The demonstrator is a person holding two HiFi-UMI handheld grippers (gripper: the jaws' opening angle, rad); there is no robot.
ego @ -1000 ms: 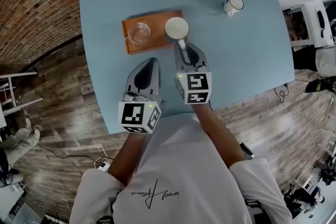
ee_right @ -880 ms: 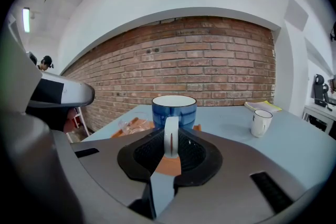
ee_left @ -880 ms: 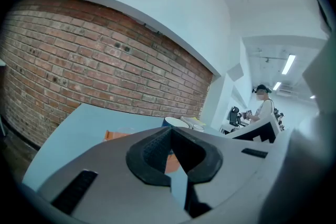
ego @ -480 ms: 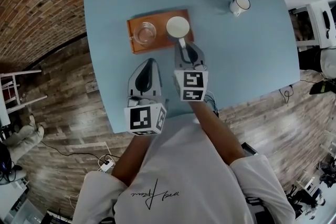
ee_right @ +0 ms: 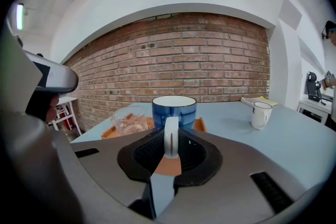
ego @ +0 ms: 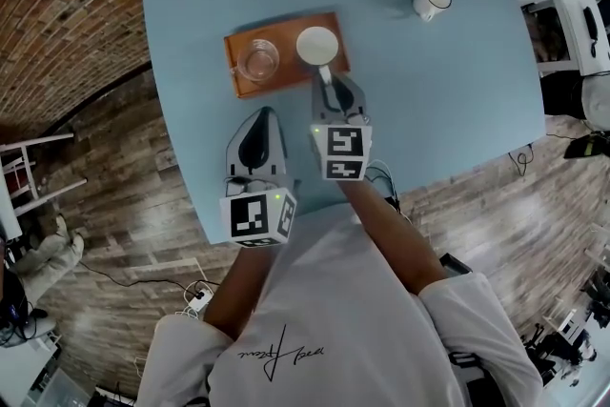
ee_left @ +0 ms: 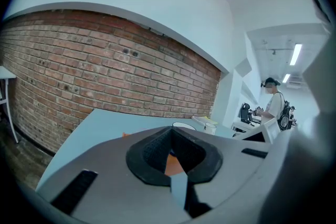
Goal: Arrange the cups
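1 mug (ee_right: pixel 174 110) gripped (right tongs (ee_right: pixel 170 140)).

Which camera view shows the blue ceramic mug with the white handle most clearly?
The right gripper view: the blue ceramic mug stands straight ahead, blue wall visible, its white handle clamped in the right gripper. The head view shows only its white inside from above. The left gripper view shows just a sliver of rim.

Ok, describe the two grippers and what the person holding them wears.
Left gripper and right gripper match: grey teardrop shells around black textured pads, each carrying a white cube with black square markers and a small green light. The person wears a white short-sleeved T-shirt with black script print.
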